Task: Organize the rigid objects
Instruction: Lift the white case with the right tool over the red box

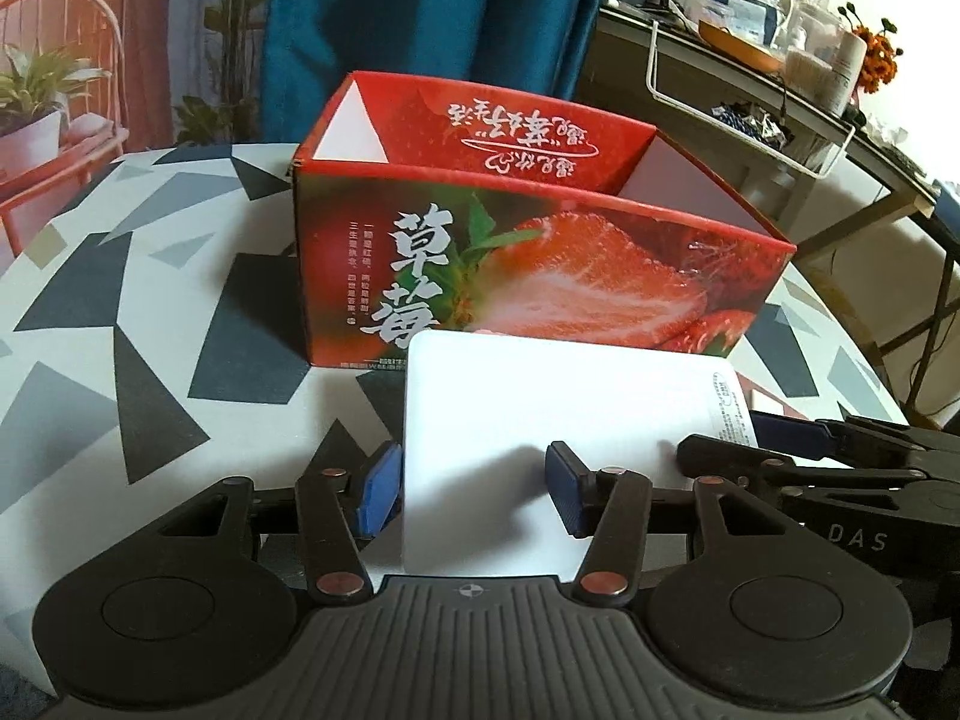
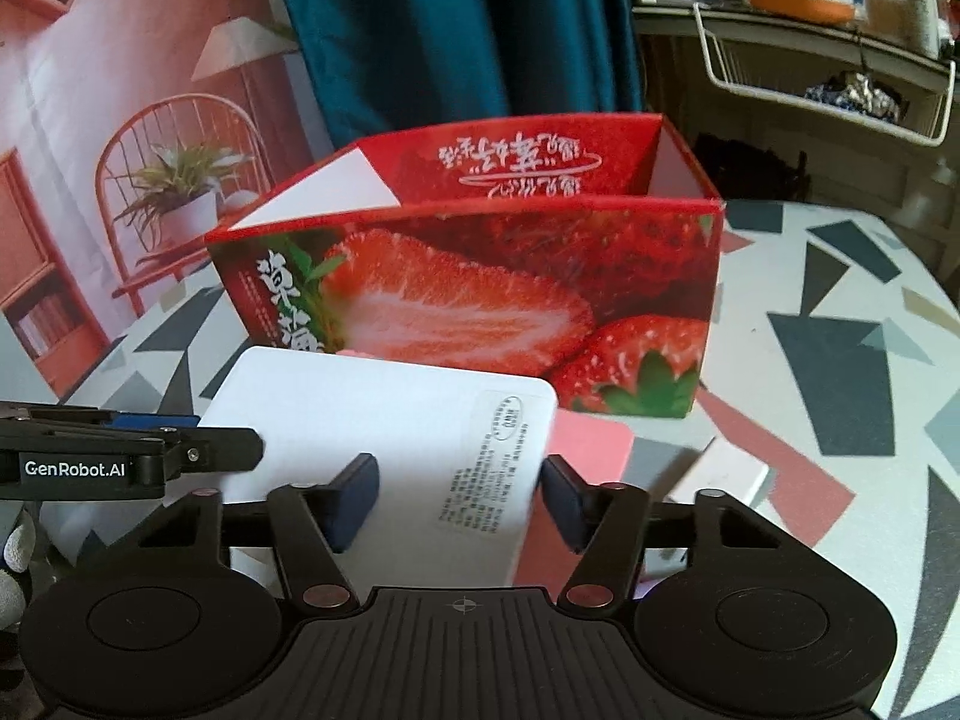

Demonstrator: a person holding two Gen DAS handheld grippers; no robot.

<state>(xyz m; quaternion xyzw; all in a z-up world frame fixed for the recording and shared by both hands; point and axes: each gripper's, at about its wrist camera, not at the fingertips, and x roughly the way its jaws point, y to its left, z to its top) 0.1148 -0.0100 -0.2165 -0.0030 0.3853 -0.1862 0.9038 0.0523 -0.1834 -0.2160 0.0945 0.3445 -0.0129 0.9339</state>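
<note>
One flat white slab (image 1: 540, 420), with fine print on a label near one edge, is seen in the lower middle of both wrist views, lying just in front of the strawberry box (image 1: 528, 252). In the right wrist view a pink flat item (image 2: 591, 444) is seen under the slab's right edge, and a small white block (image 2: 720, 474) is seen just beside that, to the right, on the table.

The left gripper (image 1: 474, 489) is held low and level, pointing towards the box, with its blue pads (image 1: 378, 492) spread apart; the slab's left edge is seen just beside the left pad, while the right pad lies over the slab's face. The jaws are released, and no clamp on the slab is shown. The right gripper (image 2: 459, 501) is posed likewise, low and facing the box, with its dark pads (image 2: 357, 498) parted on either side of the slab's labelled end; these jaws are also released. Each gripper's fingers are seen from the side in the other's view, at the lower right and lower left edge respectively.

The box, open-topped and printed with cut strawberries, is set on a patterned tabletop (image 1: 150, 312). A blue curtain (image 1: 420, 18) is hung behind it, and a cluttered shelf (image 1: 750, 78) is seen at the upper right.
</note>
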